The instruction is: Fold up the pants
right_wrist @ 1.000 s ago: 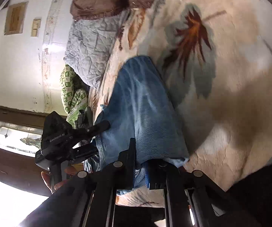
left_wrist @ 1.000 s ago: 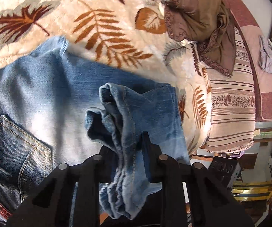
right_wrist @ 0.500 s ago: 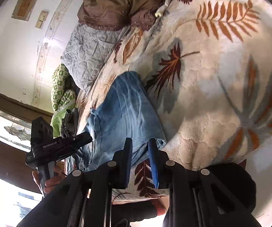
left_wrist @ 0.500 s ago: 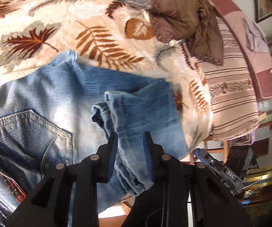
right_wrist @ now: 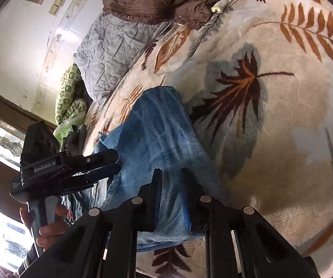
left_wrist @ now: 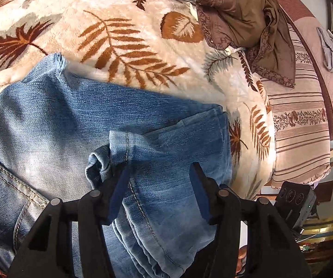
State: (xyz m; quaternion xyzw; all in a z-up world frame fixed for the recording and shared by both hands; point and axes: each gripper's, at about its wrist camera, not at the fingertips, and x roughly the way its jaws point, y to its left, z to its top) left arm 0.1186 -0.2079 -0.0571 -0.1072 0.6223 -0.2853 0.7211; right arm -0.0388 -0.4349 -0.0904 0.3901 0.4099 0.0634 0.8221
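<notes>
Blue jeans (left_wrist: 124, 120) lie folded on a leaf-patterned blanket (left_wrist: 120, 34). In the left wrist view the leg hem (left_wrist: 122, 146) rests loose on top of the denim. My left gripper (left_wrist: 159, 176) is open, its jaws wide apart over the hem, holding nothing. In the right wrist view the jeans (right_wrist: 157, 134) run away from me, and my right gripper (right_wrist: 170, 173) has its jaws partly apart around the near edge of the denim. The left gripper (right_wrist: 111, 162) shows there at the left, over the jeans' far side.
A brown garment (left_wrist: 243, 16) and a grey quilt (right_wrist: 115, 53) lie at the head of the bed. A striped bedspread (left_wrist: 300, 134) hangs at the bed's edge. A green patterned cloth (right_wrist: 69, 102) sits by the wall.
My left gripper has opened and let go of the leg hem, which now lies on the jeans. My right gripper has widened slightly and moved in over the denim edge.
</notes>
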